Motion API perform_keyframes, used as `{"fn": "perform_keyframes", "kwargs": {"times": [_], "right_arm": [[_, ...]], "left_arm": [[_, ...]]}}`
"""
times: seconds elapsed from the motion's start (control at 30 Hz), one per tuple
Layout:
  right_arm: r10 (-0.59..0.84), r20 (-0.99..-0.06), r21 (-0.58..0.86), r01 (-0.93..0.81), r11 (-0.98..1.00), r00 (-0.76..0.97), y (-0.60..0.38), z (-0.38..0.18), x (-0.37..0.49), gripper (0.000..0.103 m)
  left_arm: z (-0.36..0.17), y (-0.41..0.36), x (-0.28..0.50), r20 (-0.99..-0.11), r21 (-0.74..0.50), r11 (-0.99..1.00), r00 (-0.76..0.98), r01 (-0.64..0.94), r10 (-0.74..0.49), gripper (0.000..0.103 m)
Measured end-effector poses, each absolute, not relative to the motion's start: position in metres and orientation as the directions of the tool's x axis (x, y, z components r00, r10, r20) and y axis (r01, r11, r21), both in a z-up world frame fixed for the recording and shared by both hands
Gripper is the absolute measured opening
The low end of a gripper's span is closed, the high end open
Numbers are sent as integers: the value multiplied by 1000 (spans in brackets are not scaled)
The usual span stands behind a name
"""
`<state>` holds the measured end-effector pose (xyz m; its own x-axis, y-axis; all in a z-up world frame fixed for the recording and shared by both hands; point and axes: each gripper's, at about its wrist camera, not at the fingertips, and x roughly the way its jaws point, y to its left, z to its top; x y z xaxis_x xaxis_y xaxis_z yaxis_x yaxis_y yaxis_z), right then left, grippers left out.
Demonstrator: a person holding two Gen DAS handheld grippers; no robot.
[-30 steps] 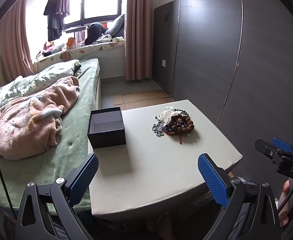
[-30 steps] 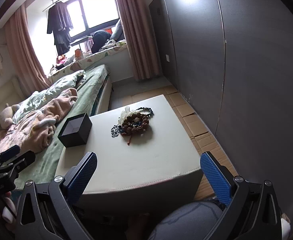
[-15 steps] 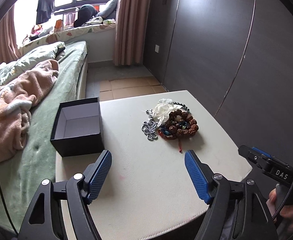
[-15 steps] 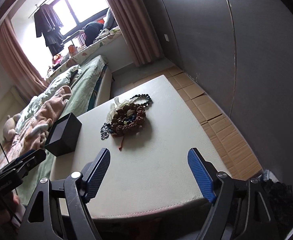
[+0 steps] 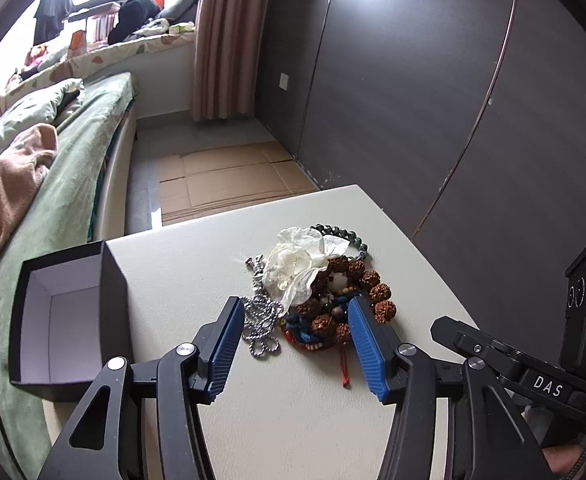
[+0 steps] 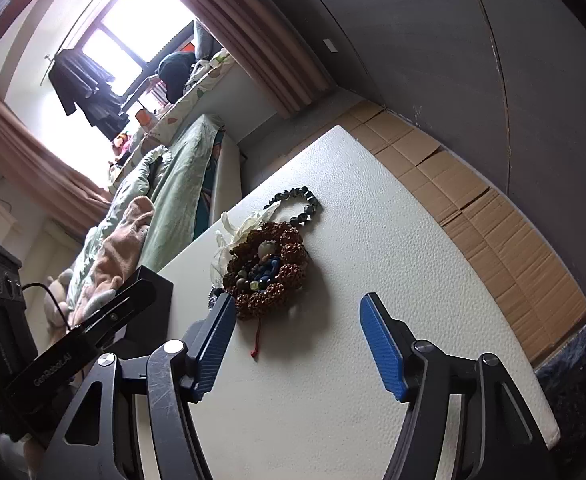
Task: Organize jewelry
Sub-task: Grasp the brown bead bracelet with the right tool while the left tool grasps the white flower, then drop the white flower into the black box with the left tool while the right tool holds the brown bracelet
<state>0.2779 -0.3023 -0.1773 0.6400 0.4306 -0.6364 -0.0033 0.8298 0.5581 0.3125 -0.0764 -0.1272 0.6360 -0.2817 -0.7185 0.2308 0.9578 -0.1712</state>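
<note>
Jewelry heap of knobbly brown beads, silver chain, centre frame on pebbled white table, black square box lower left, left gripper and right gripper both spread wide, holding nothing.

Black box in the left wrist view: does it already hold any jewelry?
No, the open black box shows only its bare pale lining; the jewelry pile lies on the table.

Left gripper: jaws apart, 2 blue pads level, pointing forward and down. Right gripper: jaws apart, a bit wider, view rolled to one side. Each gripper's body shows at the edge of the other's view. Neither holds anything.
</note>
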Motion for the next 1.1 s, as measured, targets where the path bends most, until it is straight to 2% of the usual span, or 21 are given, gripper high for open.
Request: {"fn": "perform_keyframes", "kwargs": {"times": [0.07, 0.23, 0.33, 0.43, 0.47, 0.57, 0.8, 0.87, 0.9, 1.0, 1.1], "right_arm": [[445, -635, 578, 6, 816, 632, -304, -182, 285, 59], [483, -634, 624, 30, 781, 604, -308, -196, 305, 56], [510, -624, 646, 25, 763, 592, -306, -202, 312, 56], [537, -617, 668, 22, 744, 575, -301, -207, 319, 55], [541, -617, 669, 18, 743, 572, -299, -207, 321, 54], [552, -617, 672, 11, 740, 561, -292, -208, 329, 51], [566, -630, 679, 24, 734, 531, -279, -215, 349, 43], [557, -648, 661, 20, 750, 520, -274, -216, 352, 32], [557, -652, 657, 19, 753, 514, -272, -218, 352, 22], [574, -623, 688, 23, 725, 531, -276, -218, 348, 21], [606, -552, 726, -27, 687, 573, -278, -203, 339, 21]], "left_arm": [[-134, -81, 325, -728, -182, 953, 618, 241, -296, 47], [-150, -93, 348, -748, -177, 948, 589, 266, -305, 46], [-160, -98, 360, -777, -83, 970, 595, 228, -206, 44], [-166, -92, 369, -777, -142, 961, 575, 236, -256, 23], [-166, -91, 370, -772, -161, 956, 573, 245, -276, 12], [-159, -88, 366, -749, -147, 956, 602, 255, -275, 1], [-129, -72, 352, -706, -162, 956, 649, 244, -285, 0], [-116, -65, 347, -690, -168, 956, 664, 241, -289, 0], [-109, -62, 345, -681, -167, 956, 673, 240, -288, 0], [-91, -52, 334, -658, -154, 960, 700, 235, -277, 0], [-77, -40, 324, -641, -143, 965, 722, 220, -260, 0]]}}
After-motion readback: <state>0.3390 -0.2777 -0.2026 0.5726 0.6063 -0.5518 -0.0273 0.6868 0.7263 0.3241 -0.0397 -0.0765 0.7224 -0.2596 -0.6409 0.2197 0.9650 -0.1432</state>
